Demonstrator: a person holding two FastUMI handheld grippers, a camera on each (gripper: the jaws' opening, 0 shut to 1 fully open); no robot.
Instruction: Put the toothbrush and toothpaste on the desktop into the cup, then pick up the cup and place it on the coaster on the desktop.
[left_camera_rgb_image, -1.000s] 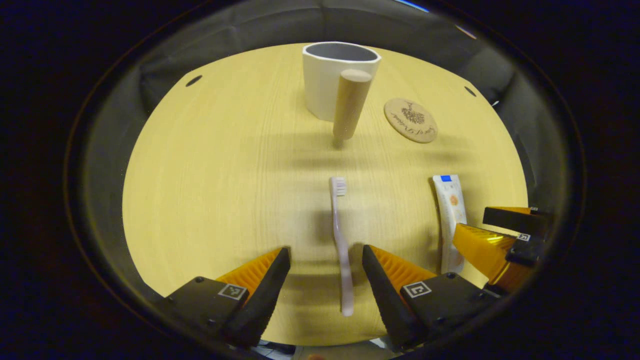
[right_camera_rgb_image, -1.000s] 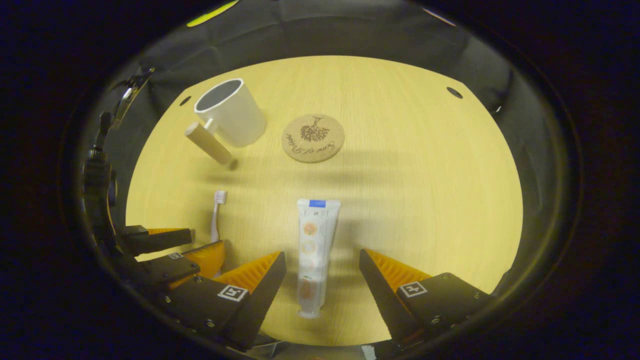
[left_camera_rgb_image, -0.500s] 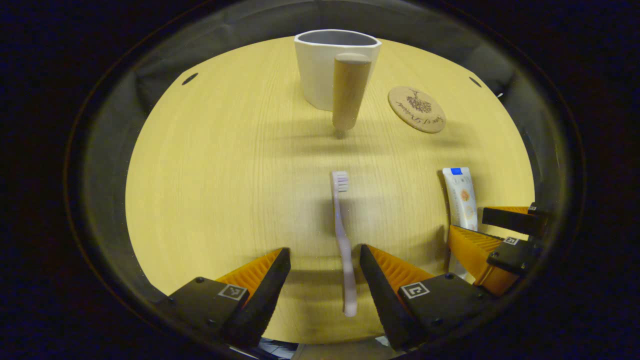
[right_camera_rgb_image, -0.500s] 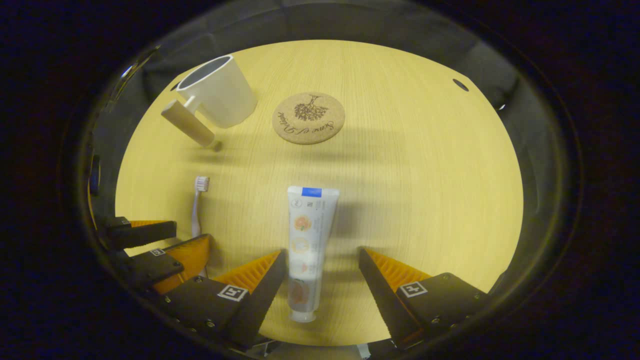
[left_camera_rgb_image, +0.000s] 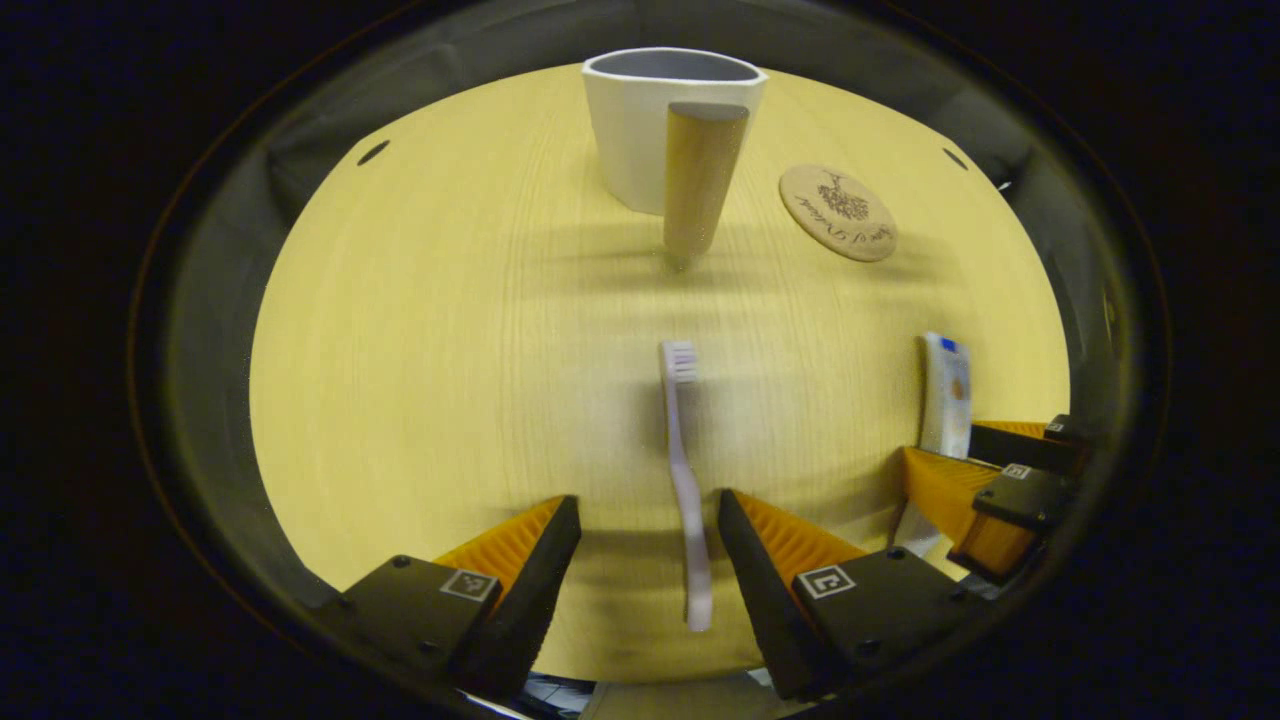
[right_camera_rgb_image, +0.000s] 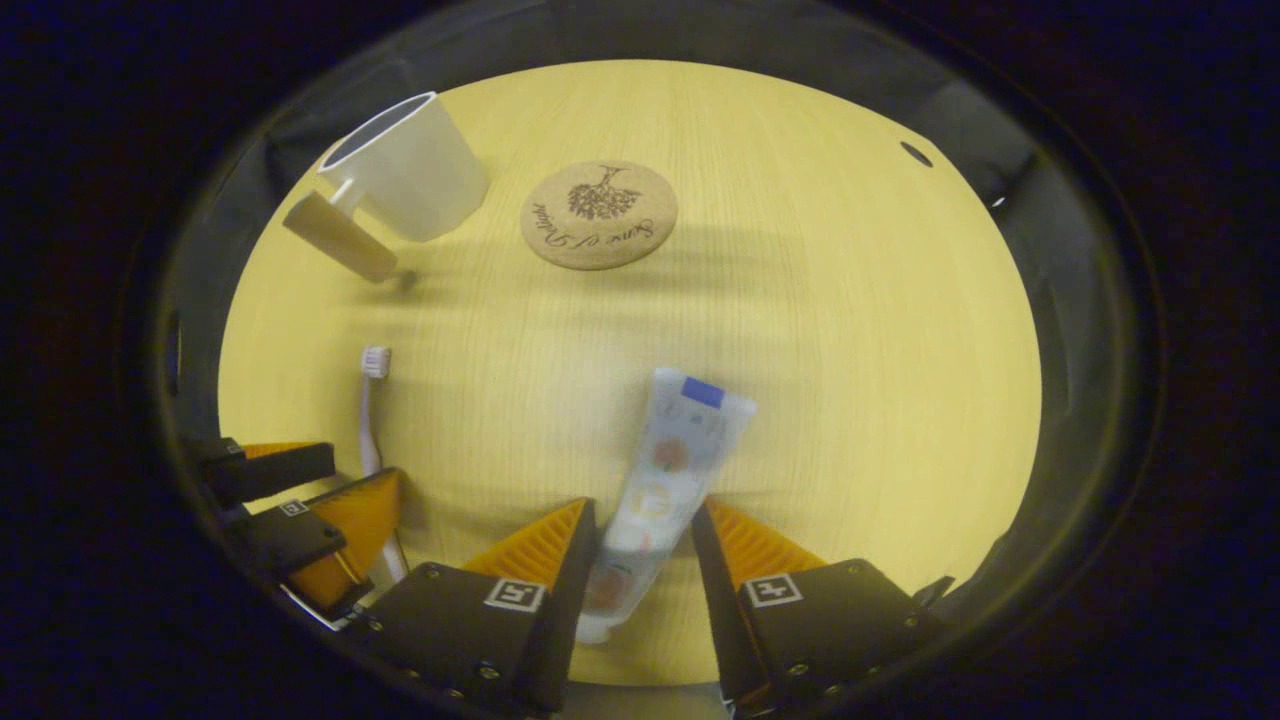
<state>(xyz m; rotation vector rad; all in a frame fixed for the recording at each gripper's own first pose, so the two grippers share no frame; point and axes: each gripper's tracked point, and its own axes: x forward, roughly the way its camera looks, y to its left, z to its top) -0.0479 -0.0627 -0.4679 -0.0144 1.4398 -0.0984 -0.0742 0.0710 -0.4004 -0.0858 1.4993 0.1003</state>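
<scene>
A pale toothbrush (left_camera_rgb_image: 683, 480) lies flat on the wooden desktop (left_camera_rgb_image: 420, 340), bristles away from me. My left gripper (left_camera_rgb_image: 647, 510) stands open around its handle, which runs close to the right-hand finger. The white cup (left_camera_rgb_image: 640, 130) with a wooden handle (left_camera_rgb_image: 700, 180) stands upright at the far side, and the round cork coaster (left_camera_rgb_image: 838, 212) lies to its right. My right gripper (right_camera_rgb_image: 642, 515) is shut on the lower half of the toothpaste tube (right_camera_rgb_image: 670, 460), which now tilts to the right. The right gripper view has the cup (right_camera_rgb_image: 410, 165) and coaster (right_camera_rgb_image: 598, 200) far left, and the toothbrush (right_camera_rgb_image: 370, 410) with the left gripper (right_camera_rgb_image: 350, 470) at lower left.
Dark cloth walls surround the round desktop edge. Two small dark holes (left_camera_rgb_image: 373, 152) (left_camera_rgb_image: 955, 158) sit near the far corners of the desktop. Bare wood stretches across the left half in the left gripper view and the right half in the right gripper view.
The right gripper's fingers closed onto the toothpaste tube, and the tube swung to a tilt. The left gripper edged slightly forward along the toothbrush and stayed open.
</scene>
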